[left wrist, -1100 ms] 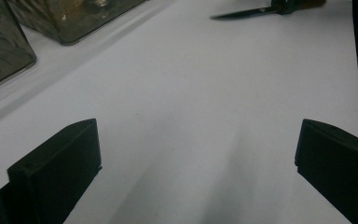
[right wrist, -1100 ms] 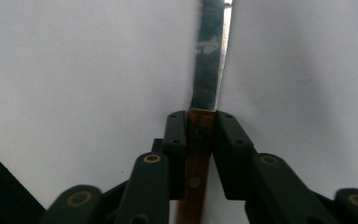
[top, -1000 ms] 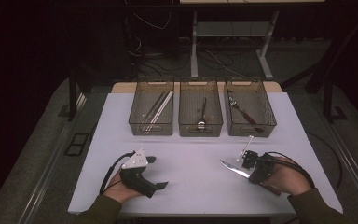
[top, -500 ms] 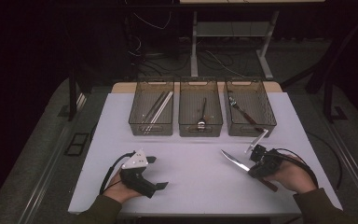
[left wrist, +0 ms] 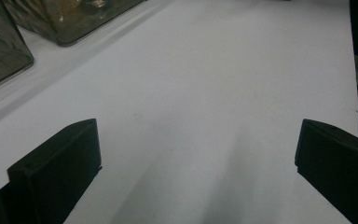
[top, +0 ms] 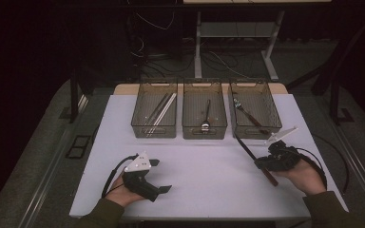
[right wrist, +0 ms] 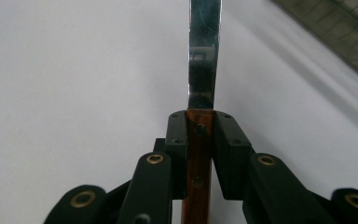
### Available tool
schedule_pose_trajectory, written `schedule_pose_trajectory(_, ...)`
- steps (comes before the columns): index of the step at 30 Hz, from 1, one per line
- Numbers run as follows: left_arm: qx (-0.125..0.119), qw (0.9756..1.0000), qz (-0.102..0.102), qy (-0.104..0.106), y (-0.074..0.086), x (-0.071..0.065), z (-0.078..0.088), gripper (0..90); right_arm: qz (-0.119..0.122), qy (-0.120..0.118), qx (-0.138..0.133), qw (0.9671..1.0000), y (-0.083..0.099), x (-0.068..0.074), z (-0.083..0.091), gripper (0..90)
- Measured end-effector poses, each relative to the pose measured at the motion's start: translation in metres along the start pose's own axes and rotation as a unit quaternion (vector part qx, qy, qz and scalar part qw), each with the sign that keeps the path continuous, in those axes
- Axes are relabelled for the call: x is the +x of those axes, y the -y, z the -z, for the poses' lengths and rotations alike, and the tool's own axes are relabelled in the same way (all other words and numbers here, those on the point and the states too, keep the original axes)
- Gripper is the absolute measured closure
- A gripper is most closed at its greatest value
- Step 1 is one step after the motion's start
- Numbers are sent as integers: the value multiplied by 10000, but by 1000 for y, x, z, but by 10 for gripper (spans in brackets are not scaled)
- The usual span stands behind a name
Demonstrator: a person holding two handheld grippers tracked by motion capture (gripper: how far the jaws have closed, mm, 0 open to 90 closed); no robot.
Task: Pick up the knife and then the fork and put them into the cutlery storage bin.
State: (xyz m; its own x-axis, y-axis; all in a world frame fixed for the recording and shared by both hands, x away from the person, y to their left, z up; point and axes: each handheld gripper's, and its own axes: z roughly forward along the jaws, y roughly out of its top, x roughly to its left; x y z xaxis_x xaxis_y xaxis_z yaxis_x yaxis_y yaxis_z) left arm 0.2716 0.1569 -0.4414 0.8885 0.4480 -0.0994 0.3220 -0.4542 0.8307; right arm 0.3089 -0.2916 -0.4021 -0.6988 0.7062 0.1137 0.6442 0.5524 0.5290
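Knife (right wrist: 204, 60) clamped by its wooden handle in the right gripper (top: 269, 163), now carried nearer the right bin (top: 255, 108) than before; drop-off judged next. Left gripper (top: 159, 176) idle, jaws apart.

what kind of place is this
Probably a lab or workshop set up for recording table tasks, not a home kitchen. A white table stands in a dark room, three clear bins hold sorted cutlery, and loose cables trail on the floor under a desk frame behind.
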Motion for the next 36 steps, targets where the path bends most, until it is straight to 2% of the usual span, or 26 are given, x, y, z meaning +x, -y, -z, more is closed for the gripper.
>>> schedule_pose_trajectory(3, -7, 10000, 5, 0, 0, 0, 0, 0, -246, -35, -328, 9992, 3, -5, 3, 774)
schedule_pose_trajectory(7, -2, 10000, 2, -2, 0, 0, 0, 0, -588, -155, -875, 9943, 9, -14, 6, 774)
schedule_pose_trajectory(14, -3, 10000, 5, -2, 0, 0, 0, 0, -880, 8, -1322, 9873, 15, -23, 7, 774)
schedule_pose_trajectory(21, 5, 10000, 3, -4, 0, 0, 0, 0, -1010, 256, -1721, 9795, 17, -28, 11, 773)
schedule_pose_trajectory(26, 15, 10000, 2, -10, 0, 0, 0, 0, -1115, 321, -1920, 9745, 16, -32, 17, 774)
schedule_pose_trajectory(34, -24, 10000, 77, -26, 1, 0, -1, 0, -1103, 447, -2155, 9692, 5, -39, 26, 773)
schedule_pose_trajectory(36, -17, 10000, 75, -24, 1, 0, -1, 0, -1071, 474, -2184, 9688, 1, -40, 27, 773)
